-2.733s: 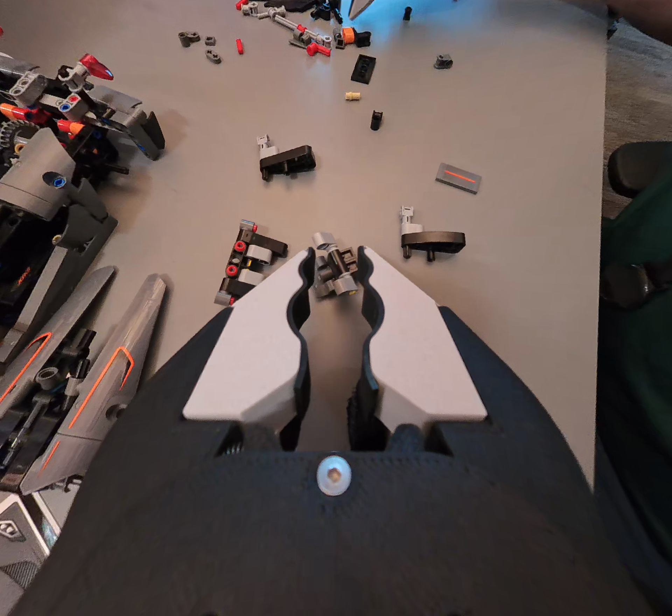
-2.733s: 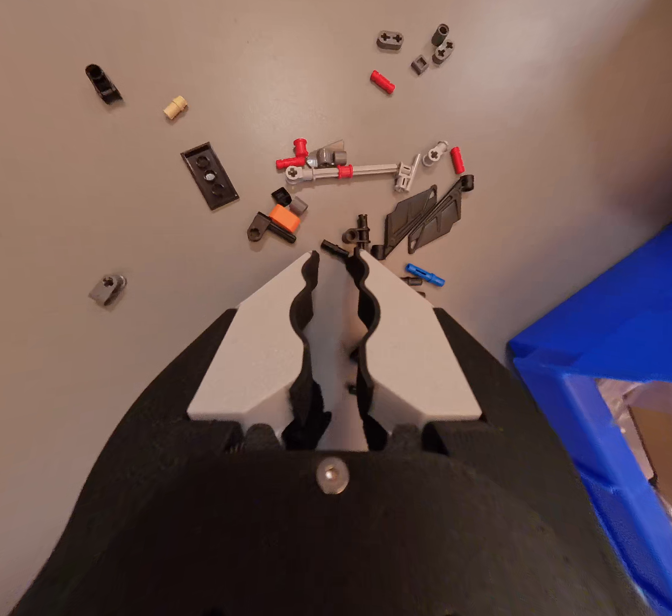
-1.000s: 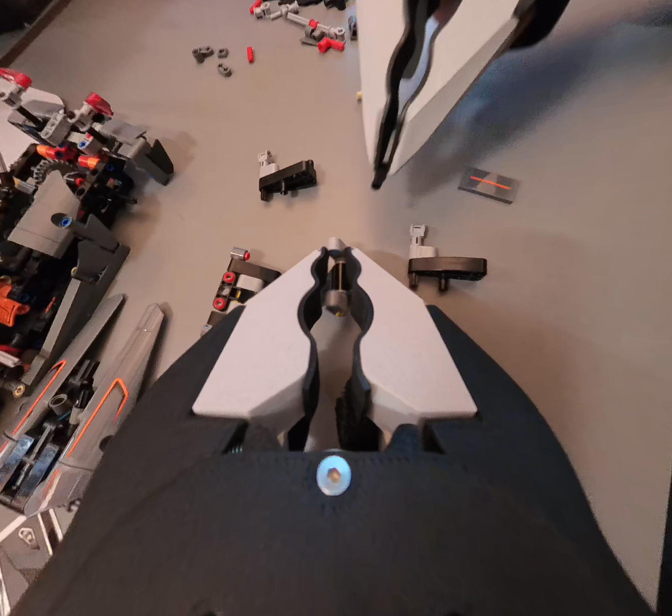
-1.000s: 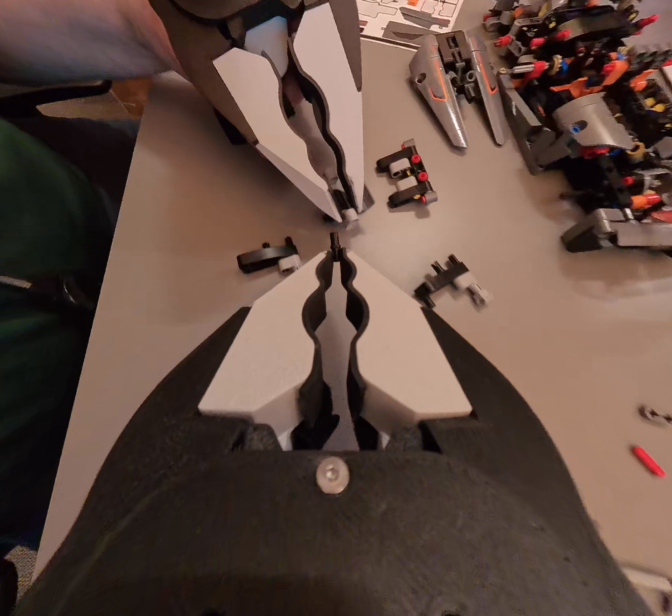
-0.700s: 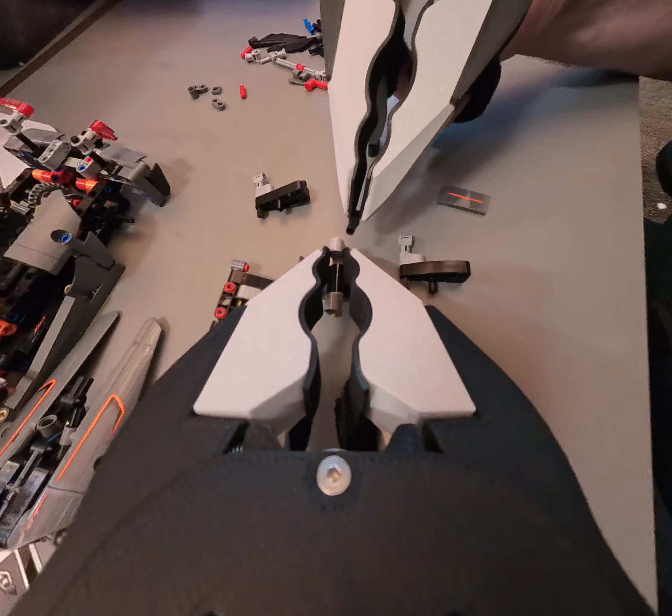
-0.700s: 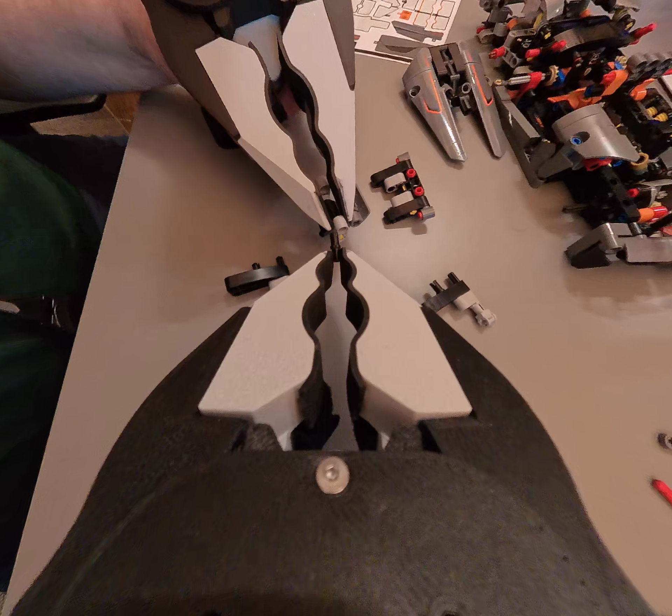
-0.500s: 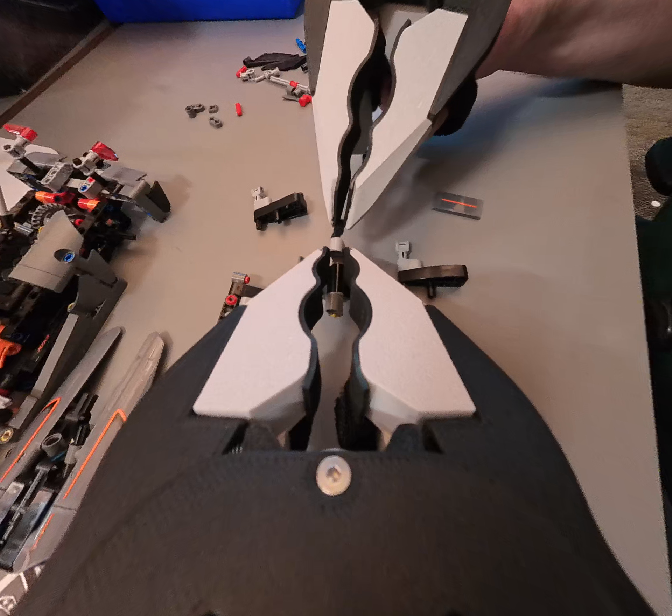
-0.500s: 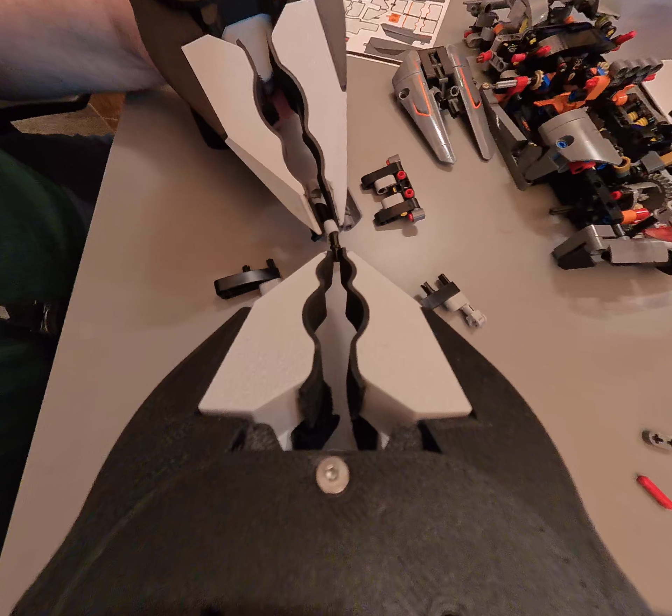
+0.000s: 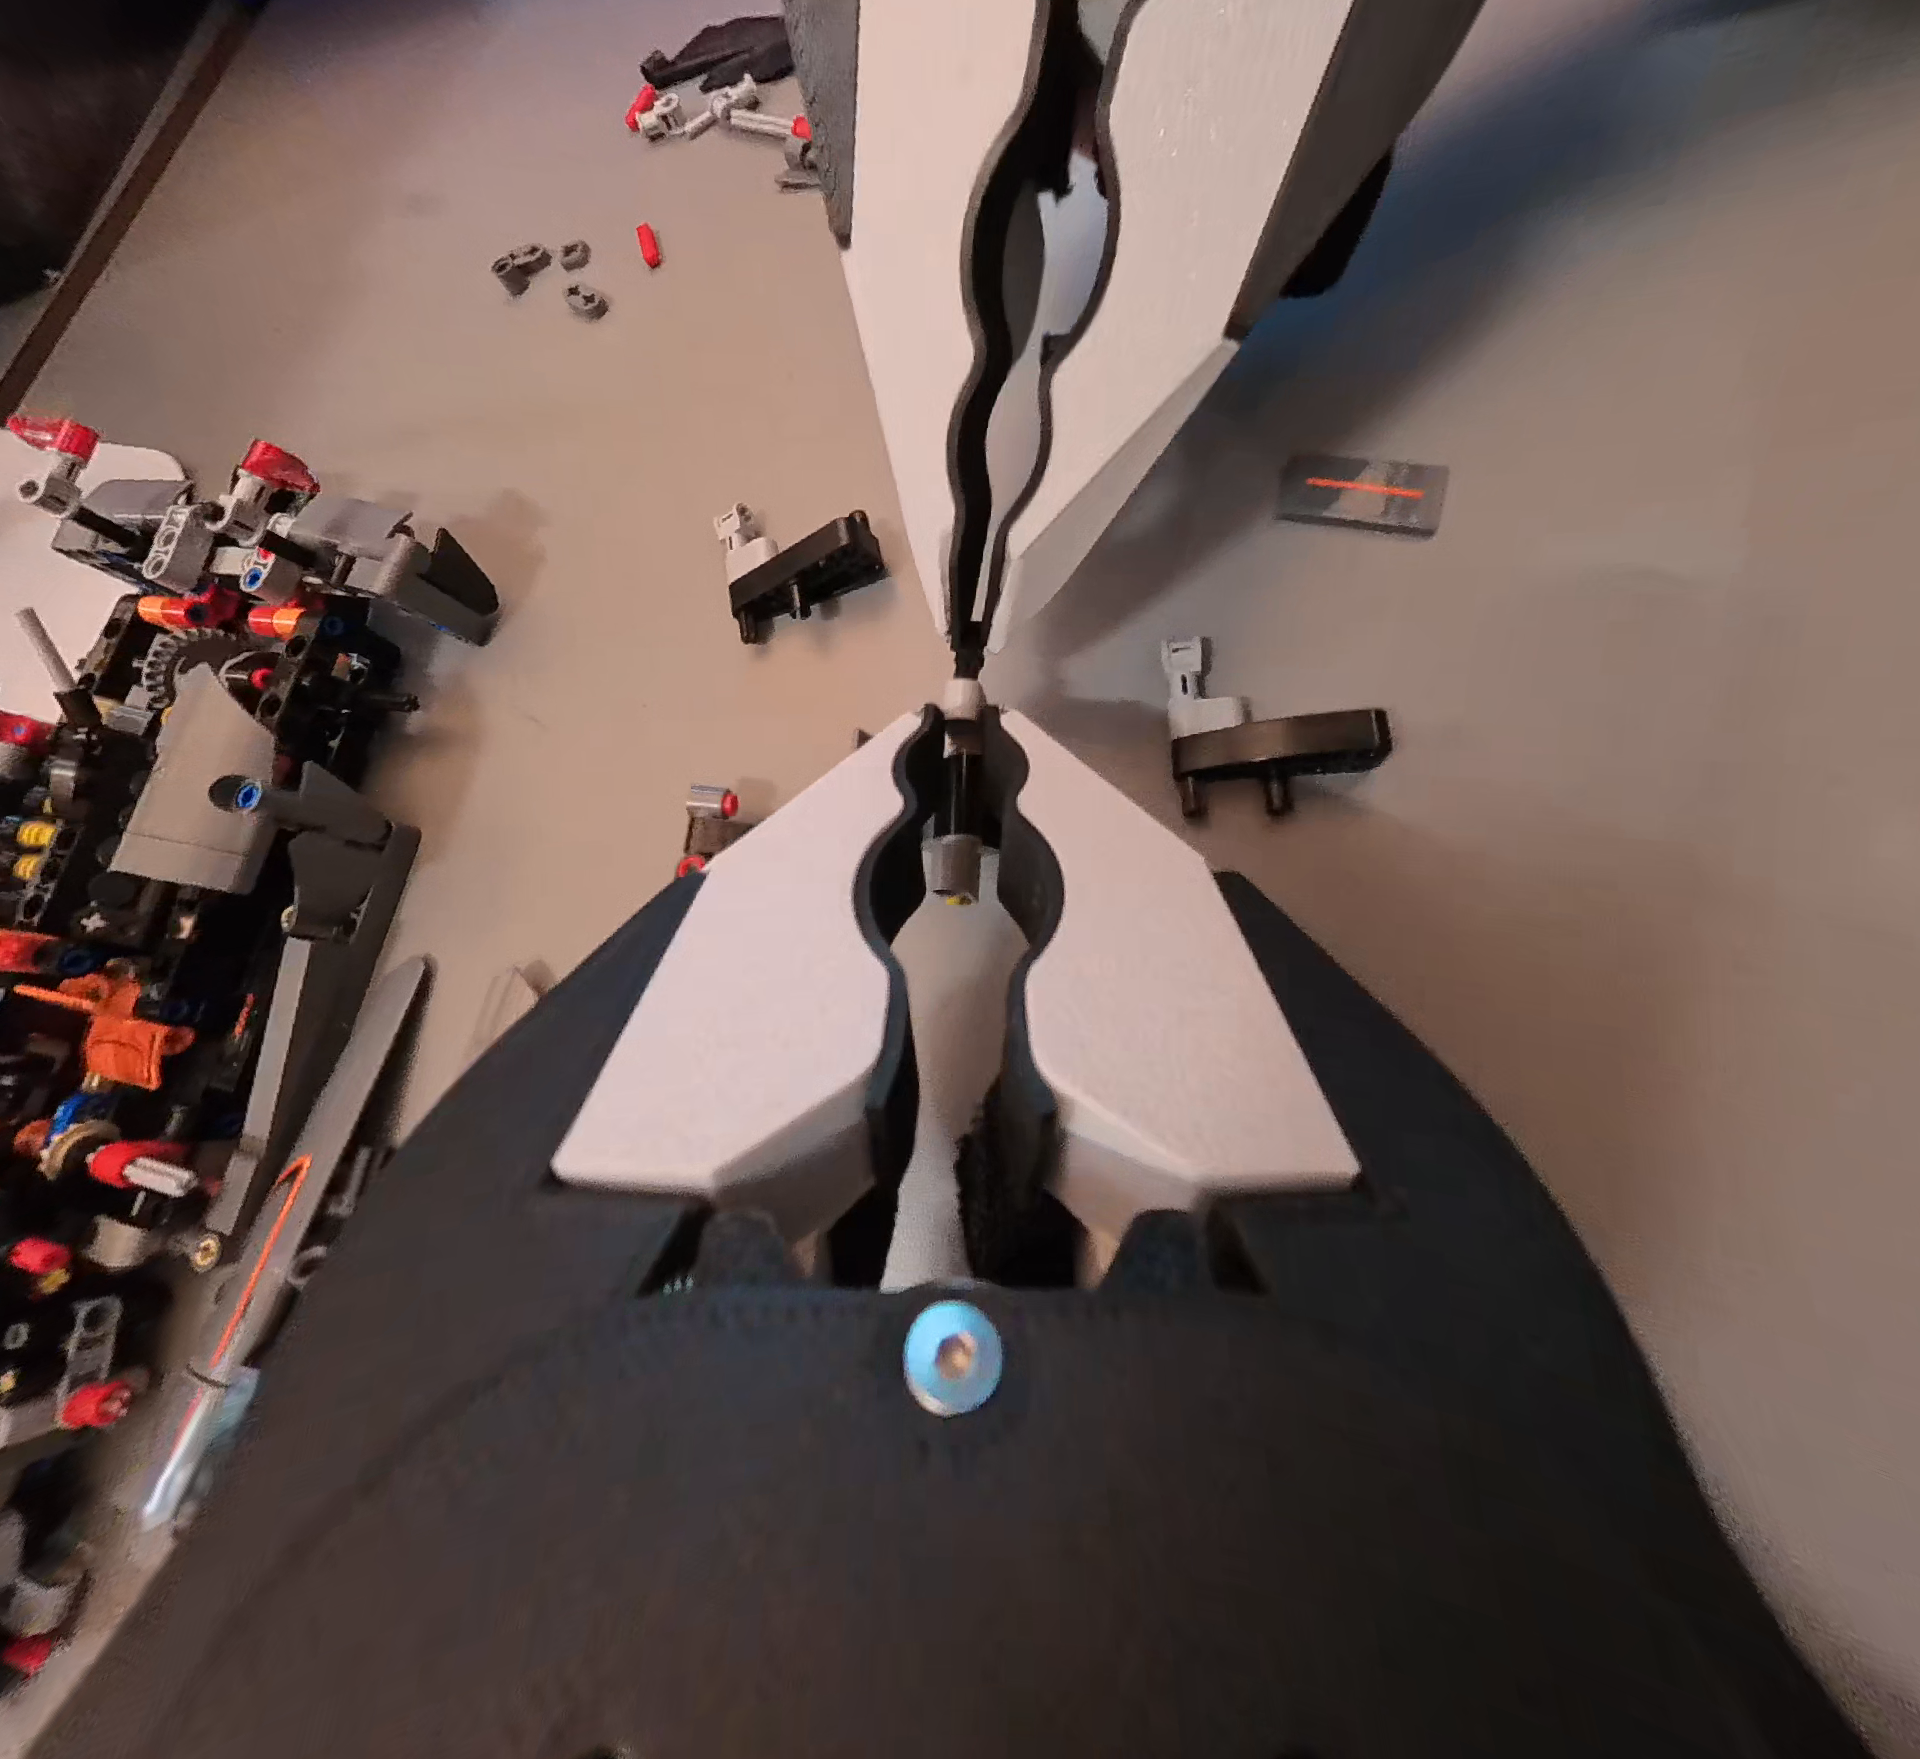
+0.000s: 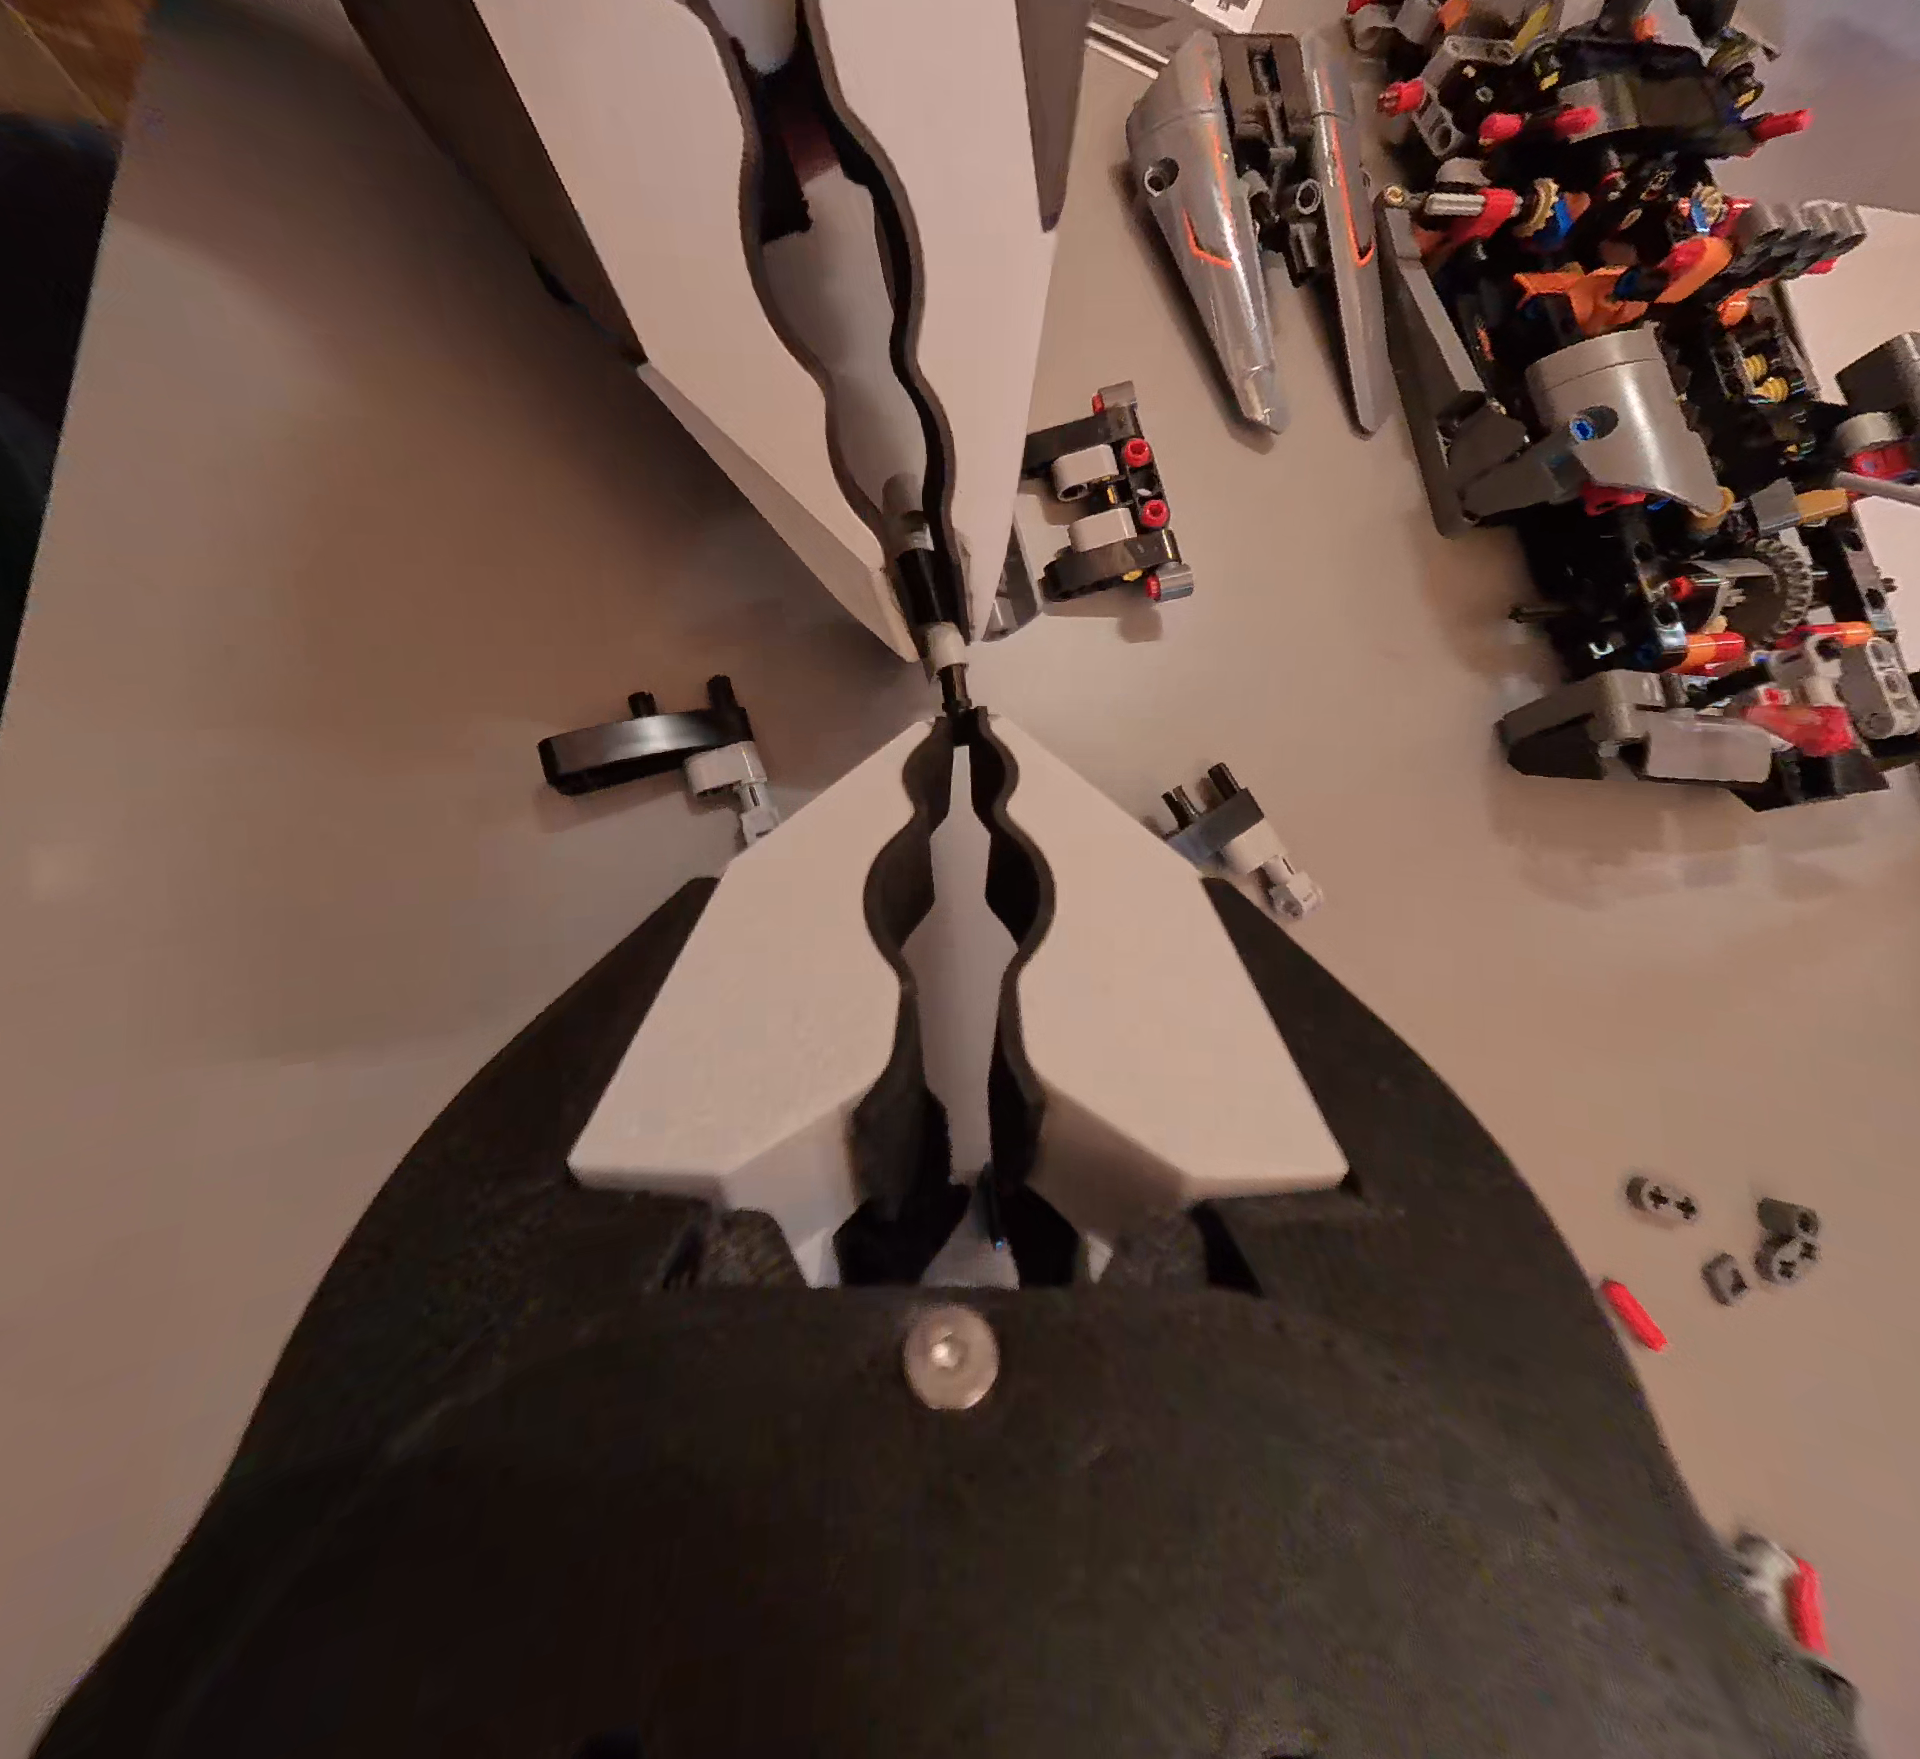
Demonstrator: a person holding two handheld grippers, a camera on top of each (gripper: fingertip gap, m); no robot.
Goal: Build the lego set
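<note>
Left gripper (image 9: 964,722) is clenched on one axle sub-assembly (image 9: 958,810), its long axis in line with the fingers, its light grey end pointing at the right gripper (image 10: 961,735). Right gripper is clenched on one black pin (image 10: 957,697), which meets that grey end tip to tip above the table (image 9: 1558,930). Two black liftarm pieces (image 9: 1273,741) (image 9: 805,561) lie flanking the contact point.

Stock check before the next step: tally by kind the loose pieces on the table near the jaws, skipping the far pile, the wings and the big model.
Black beams with grey connector: 2
Black frame with red pins: 1
Dark tile with orange line: 1
Small grey connectors: 3
Loose red pin: 1
Total: 8
</note>
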